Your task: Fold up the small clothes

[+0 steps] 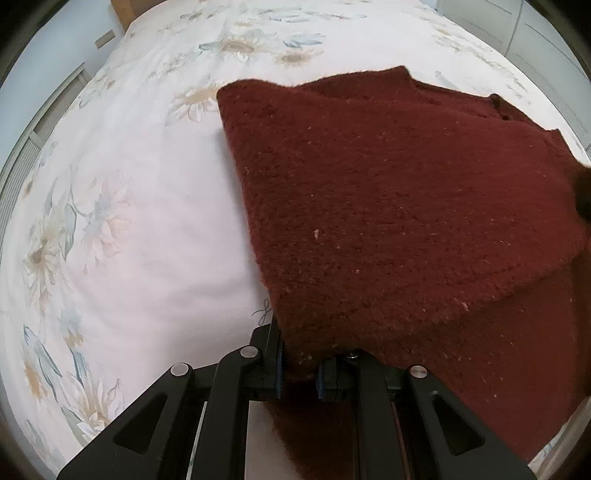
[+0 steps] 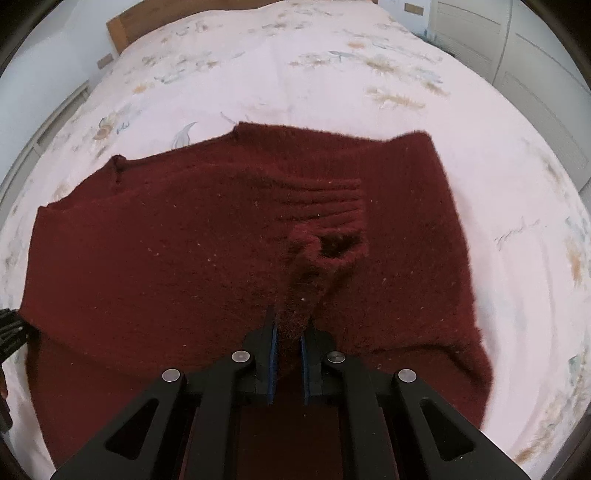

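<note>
A dark red knitted sweater [image 2: 155, 258] lies spread on a bed, folded over itself in layers, with a ribbed cuff [image 2: 332, 236] lying on top near its middle. Beneath it is a pale floral bedsheet [image 1: 122, 229]; a wooden headboard [image 2: 122, 29] shows at the far end and white cupboard doors [image 2: 535, 66] stand to the right. The left gripper [image 1: 300, 369] points steeply down at the sweater's near left corner, jaws pinching the fabric edge. The right gripper [image 2: 288, 354] also tilts steeply down, jaws nearly together, pinching a ridge of sleeve fabric below the cuff.
</note>
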`<state>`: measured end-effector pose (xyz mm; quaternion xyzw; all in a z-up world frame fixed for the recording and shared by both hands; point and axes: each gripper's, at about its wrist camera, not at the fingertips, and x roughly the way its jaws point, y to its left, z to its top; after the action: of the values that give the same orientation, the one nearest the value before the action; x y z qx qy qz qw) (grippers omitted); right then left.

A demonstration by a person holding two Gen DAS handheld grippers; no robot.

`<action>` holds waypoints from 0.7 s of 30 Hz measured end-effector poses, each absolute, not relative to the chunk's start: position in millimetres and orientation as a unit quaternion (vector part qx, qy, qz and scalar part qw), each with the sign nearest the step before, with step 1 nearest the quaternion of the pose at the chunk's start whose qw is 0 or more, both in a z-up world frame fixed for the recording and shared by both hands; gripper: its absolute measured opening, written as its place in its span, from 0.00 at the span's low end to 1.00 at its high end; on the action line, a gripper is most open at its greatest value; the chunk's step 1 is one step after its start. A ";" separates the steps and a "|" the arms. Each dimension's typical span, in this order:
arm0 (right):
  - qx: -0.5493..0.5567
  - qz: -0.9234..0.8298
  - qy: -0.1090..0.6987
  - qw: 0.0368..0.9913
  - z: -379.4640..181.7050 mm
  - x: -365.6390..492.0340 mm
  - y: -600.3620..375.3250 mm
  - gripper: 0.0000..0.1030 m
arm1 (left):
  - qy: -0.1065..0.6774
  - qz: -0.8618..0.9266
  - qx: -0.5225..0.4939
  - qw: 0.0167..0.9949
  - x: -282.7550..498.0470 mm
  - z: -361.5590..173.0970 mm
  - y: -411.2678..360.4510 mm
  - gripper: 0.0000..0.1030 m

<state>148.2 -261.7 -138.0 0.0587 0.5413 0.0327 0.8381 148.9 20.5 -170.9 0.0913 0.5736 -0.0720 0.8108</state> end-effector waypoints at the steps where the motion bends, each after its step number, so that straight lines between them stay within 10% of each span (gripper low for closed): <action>1: 0.049 0.027 0.536 0.843 -137.1 146.1 -260.7 0.20 | 0.574 -0.068 0.089 0.811 149.7 -171.6 21.1 0.10; 3: 0.024 0.014 0.529 0.848 -134.2 142.0 -259.2 0.59 | 0.576 -0.057 0.088 0.811 151.9 -173.8 15.6 0.14; 5: 0.010 -0.001 0.526 0.851 -130.3 138.3 -261.7 0.78 | 0.576 -0.048 0.089 0.811 153.1 -173.0 13.4 0.14; 8: 0.016 0.002 0.523 0.852 -120.6 132.2 -269.3 0.78 | 0.580 -0.030 0.098 0.808 154.4 -168.9 10.5 0.27; 15: -0.004 0.005 0.491 0.871 -76.3 121.5 -278.1 1.00 | 0.559 -0.027 0.066 0.826 139.3 -129.6 18.9 0.94; 21: -0.011 0.032 0.476 0.879 -56.8 132.4 -251.2 1.00 | 0.515 -0.071 0.029 0.854 134.2 -85.9 0.2 0.99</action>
<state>132.4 -251.2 -56.8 -0.0114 0.4763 0.0320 0.8786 134.2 0.2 -85.9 0.0289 0.5150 -0.0712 0.8537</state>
